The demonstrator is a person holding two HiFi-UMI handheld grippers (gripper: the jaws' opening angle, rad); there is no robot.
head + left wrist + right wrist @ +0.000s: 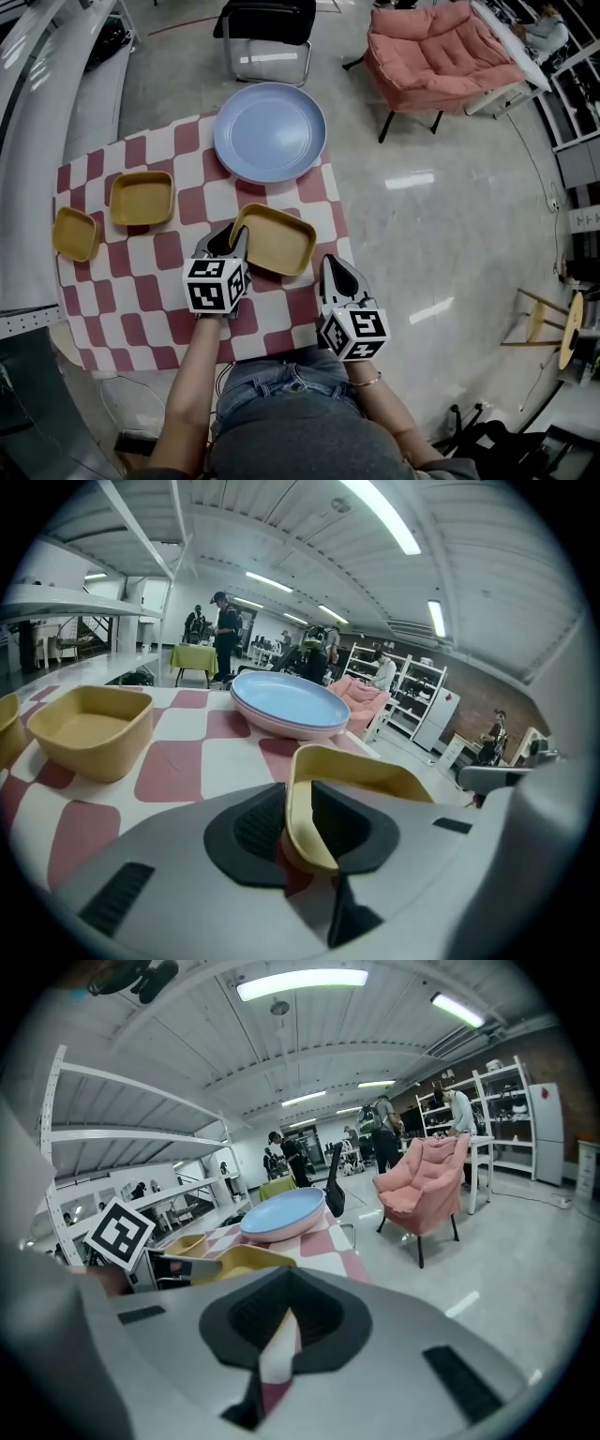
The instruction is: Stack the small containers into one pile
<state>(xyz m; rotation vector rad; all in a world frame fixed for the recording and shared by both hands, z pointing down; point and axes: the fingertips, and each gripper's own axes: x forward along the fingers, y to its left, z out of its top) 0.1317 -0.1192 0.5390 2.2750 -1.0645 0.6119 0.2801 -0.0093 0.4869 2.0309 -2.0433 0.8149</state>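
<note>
Three yellow containers sit apart on the checkered table [141,300]: a wide one [274,240] near the front, a square one [142,198] and a smaller one [75,233] at the left. My left gripper [234,242] is at the wide container's left rim. In the left gripper view that rim [361,766] stands between the jaws of the left gripper [300,822], and the pads do not press on it. My right gripper [335,272] hovers at the table's front right, beside the wide container [239,1260]. The right gripper [289,1321] is shut and holds nothing.
A large blue plate [269,131] lies at the table's far side, behind the wide container. On the floor beyond the table stand a pink armchair [436,52] and a black chair [267,33]. The table's right edge runs just beside my right gripper.
</note>
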